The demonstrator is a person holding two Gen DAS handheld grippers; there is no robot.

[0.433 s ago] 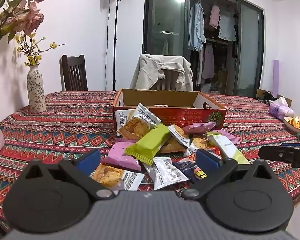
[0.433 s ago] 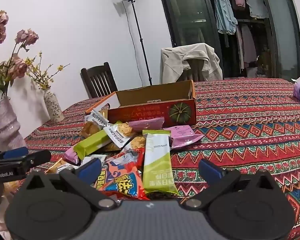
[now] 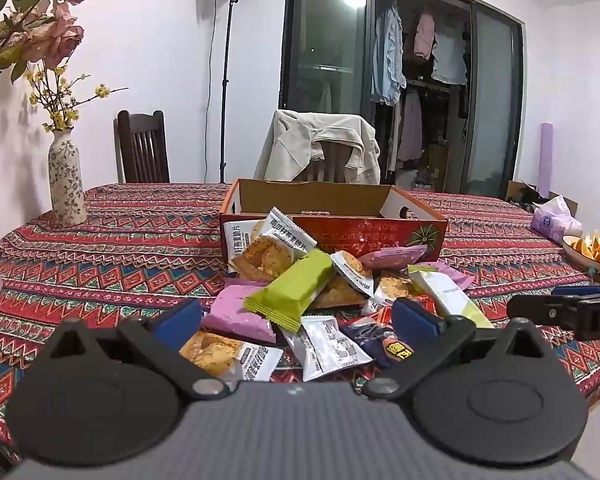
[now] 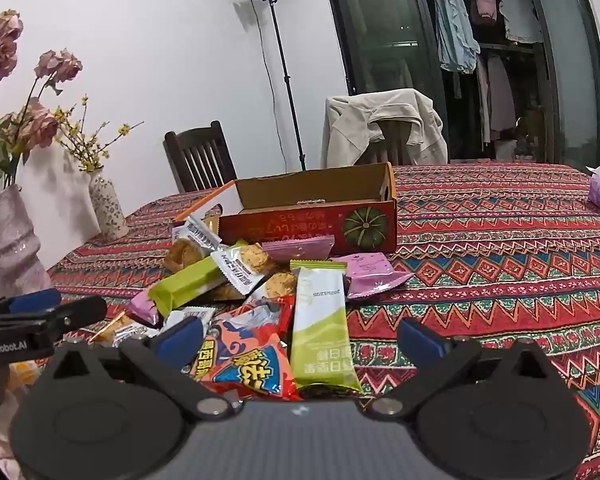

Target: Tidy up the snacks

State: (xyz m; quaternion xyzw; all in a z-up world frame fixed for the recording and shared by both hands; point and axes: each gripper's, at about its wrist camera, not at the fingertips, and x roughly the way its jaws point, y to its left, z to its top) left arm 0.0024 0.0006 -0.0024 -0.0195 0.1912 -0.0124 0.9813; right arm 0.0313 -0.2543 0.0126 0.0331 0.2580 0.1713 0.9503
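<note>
A pile of snack packets lies on the patterned tablecloth in front of a shallow cardboard box (image 3: 332, 200), also in the right wrist view (image 4: 312, 216). On the pile lies a green bar (image 3: 292, 288), with a pink packet (image 3: 240, 312) and a cracker packet (image 3: 224, 354) nearer. My left gripper (image 3: 296, 320) is open and empty, hovering just before the pile. My right gripper (image 4: 300, 336) is open and empty over a red chip bag (image 4: 252, 356) and a white-green sachet (image 4: 320, 328). Each gripper shows at the edge of the other's view.
A patterned vase (image 3: 66, 184) and a large pink vase (image 4: 4, 244) stand at the table's left. A bowl of chips (image 3: 588, 248) and a tissue pack (image 3: 556, 220) sit at the right. Chairs stand behind the table.
Both grippers have crept slightly toward the pile. Nothing was taken or moved.
</note>
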